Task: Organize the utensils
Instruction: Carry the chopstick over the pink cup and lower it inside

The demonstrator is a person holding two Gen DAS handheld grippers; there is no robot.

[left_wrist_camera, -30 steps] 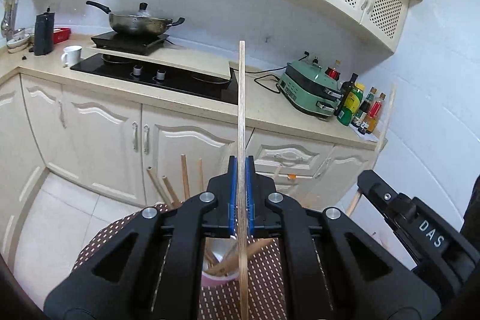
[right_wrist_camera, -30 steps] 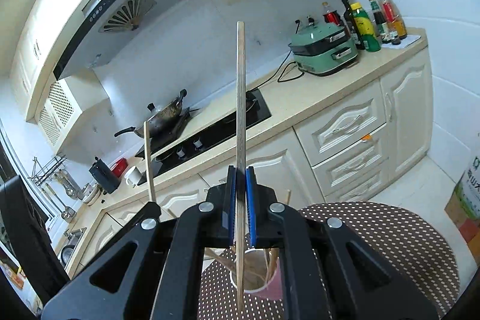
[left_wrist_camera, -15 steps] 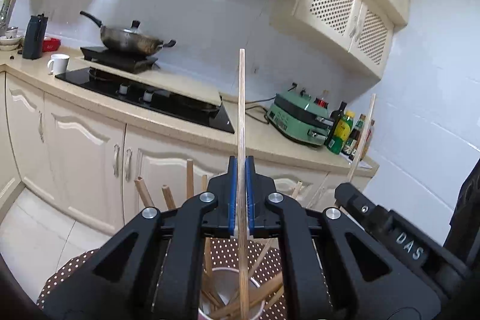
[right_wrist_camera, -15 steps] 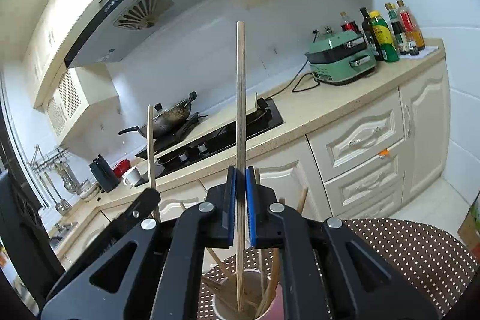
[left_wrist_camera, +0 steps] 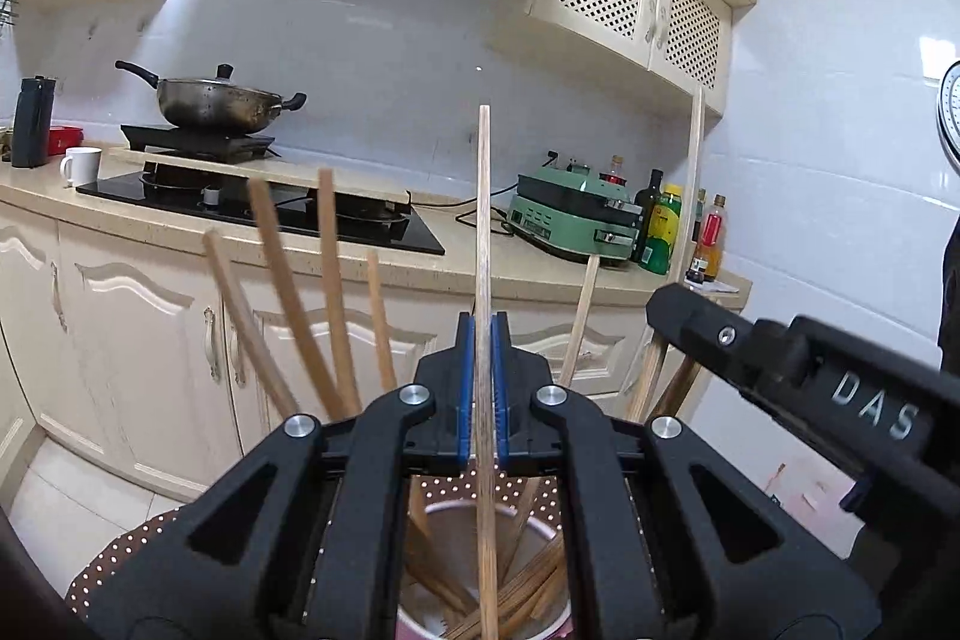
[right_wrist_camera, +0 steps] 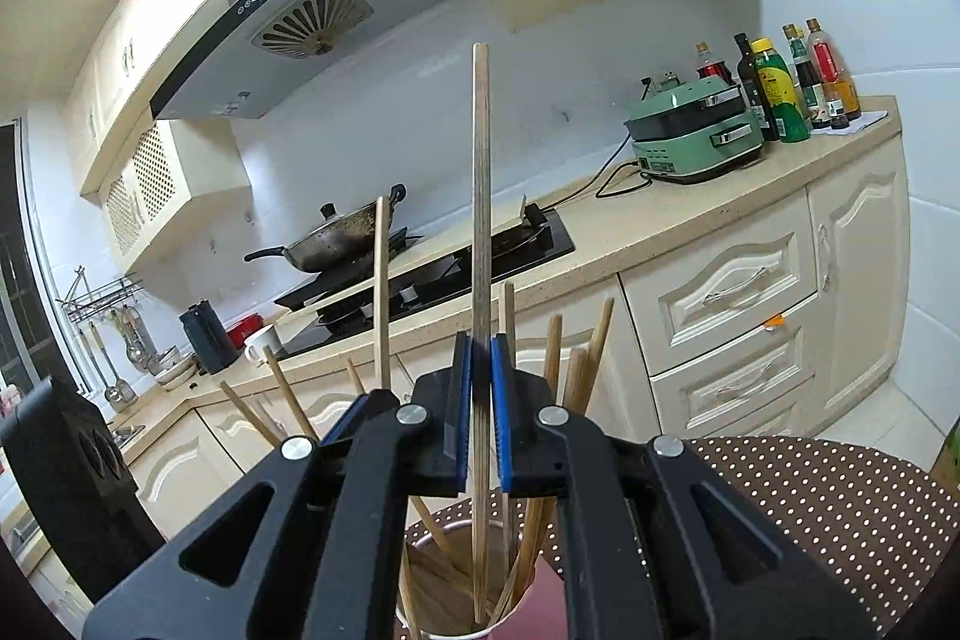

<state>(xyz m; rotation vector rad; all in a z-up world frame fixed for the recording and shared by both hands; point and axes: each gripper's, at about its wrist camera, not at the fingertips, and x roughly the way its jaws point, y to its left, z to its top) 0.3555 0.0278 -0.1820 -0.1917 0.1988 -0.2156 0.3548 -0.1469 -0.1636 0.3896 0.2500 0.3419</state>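
Two pale wooden chopsticks [left_wrist_camera: 483, 244] [right_wrist_camera: 480, 196] stand upright, lower ends inside the pink cup [right_wrist_camera: 543, 601] among leaning chopsticks [left_wrist_camera: 288, 292].

Brown polka-dot table [right_wrist_camera: 840, 496] — pink cup [right_wrist_camera: 543, 595] stands on it.

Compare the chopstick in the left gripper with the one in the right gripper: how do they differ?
The left gripper pinches its chopstick tightly; the right gripper shows slim gaps beside its chopstick. The left chopstick looks pale and warm, the right one greyer. Both stand upright, lower ends inside the pink cup among other chopsticks.
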